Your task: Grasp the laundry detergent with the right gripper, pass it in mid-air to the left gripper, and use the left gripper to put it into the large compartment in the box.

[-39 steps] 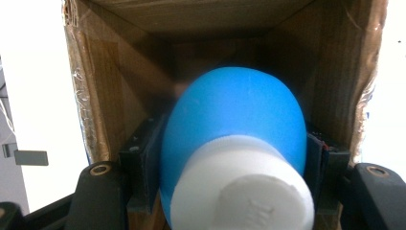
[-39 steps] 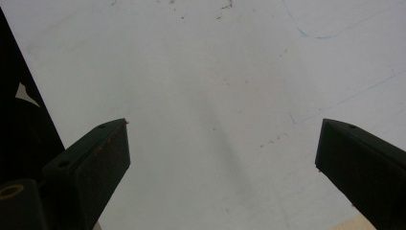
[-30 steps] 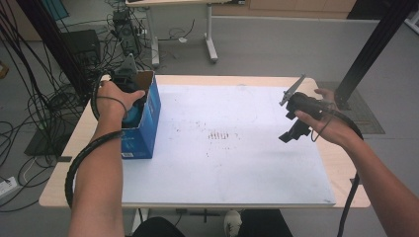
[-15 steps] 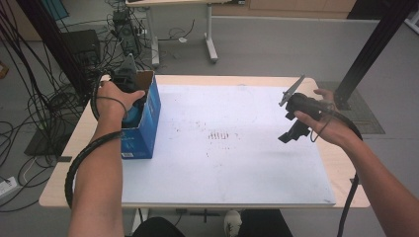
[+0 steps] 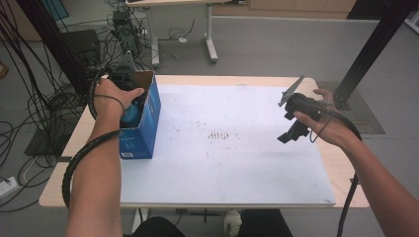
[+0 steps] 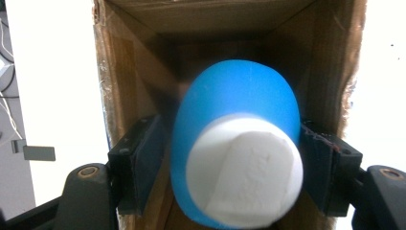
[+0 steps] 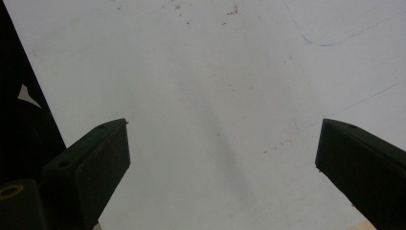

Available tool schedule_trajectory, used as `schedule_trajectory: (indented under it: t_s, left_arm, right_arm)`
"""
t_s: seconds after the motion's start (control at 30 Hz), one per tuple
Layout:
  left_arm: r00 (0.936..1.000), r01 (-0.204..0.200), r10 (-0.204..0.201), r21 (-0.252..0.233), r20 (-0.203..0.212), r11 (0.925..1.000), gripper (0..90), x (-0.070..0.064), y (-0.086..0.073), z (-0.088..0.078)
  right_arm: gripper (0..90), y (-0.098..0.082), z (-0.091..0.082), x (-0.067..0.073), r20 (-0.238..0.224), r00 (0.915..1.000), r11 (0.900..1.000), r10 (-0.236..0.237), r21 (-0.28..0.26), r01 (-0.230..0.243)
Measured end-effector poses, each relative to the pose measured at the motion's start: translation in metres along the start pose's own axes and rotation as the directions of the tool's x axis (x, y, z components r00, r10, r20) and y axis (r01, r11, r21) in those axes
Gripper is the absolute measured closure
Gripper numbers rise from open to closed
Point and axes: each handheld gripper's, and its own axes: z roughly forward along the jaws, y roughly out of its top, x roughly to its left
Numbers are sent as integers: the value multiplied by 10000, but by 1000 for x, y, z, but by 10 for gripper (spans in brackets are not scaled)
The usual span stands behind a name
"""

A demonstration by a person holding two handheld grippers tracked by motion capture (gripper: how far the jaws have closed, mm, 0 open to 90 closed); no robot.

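While our left gripper reaches down into the open blue box at the table's left edge, a blue cylinder with a white end sits between its jaws inside the cardboard walls; the jaws have just been opening, the right pad seems against the cylinder, the left stands a little off, so we judge the cylinder is being released into the box; next we should lift straight out without dragging it; our right gripper hangs spread over the white table, holding nothing.
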Motion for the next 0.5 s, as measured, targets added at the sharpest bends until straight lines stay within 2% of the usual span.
schedule_trajectory:
  t_s: [0.13, 0.5]
  left_arm:
    - [9998, -7, 5, -87, -193, 10000, 273, -1, -1, -9]
    - [9998, -36, 45, -533, 176, 9986, 223, -1, -10, -39]
  right_arm:
    - [46, 1, -1, 0, 8, 10000, 10000, -15, -57, 15]
    - [46, -1, -5, 1, 35, 10000, 9998, 65, -196, -64]
